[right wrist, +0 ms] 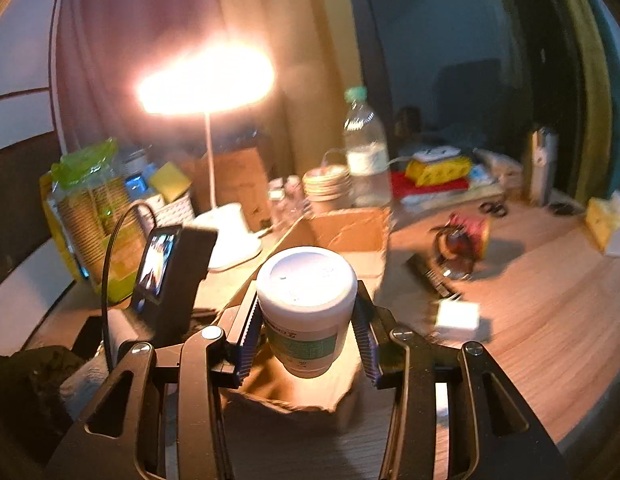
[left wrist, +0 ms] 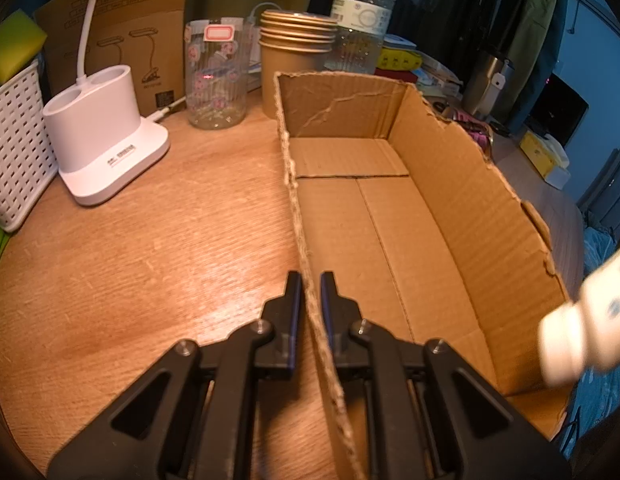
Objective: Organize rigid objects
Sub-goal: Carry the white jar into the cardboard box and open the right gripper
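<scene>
Here your left gripper (left wrist: 311,280) pinches the near wall of the cardboard box (left wrist: 389,216), likely to steady it, while your right gripper (right wrist: 308,332) is clamped on the white jar (right wrist: 308,308), carried upright above the box's near end, seemingly for dropping in. The box floor shows nothing inside. On the wooden worktop (left wrist: 150,240), a lamp base (left wrist: 106,140) sits at ten o'clock, paper cups (left wrist: 296,56) and a water bottle (left wrist: 363,16) at twelve; the room is dim, lamp-lit.

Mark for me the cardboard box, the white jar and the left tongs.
cardboard box (left wrist: 461,216): left wrist view, inner face of its right wall.
white jar (right wrist: 306,280): right wrist view, top of its white lid.
left tongs (left wrist: 311,292): left wrist view, midway between the tips, straddling the box wall.
</scene>
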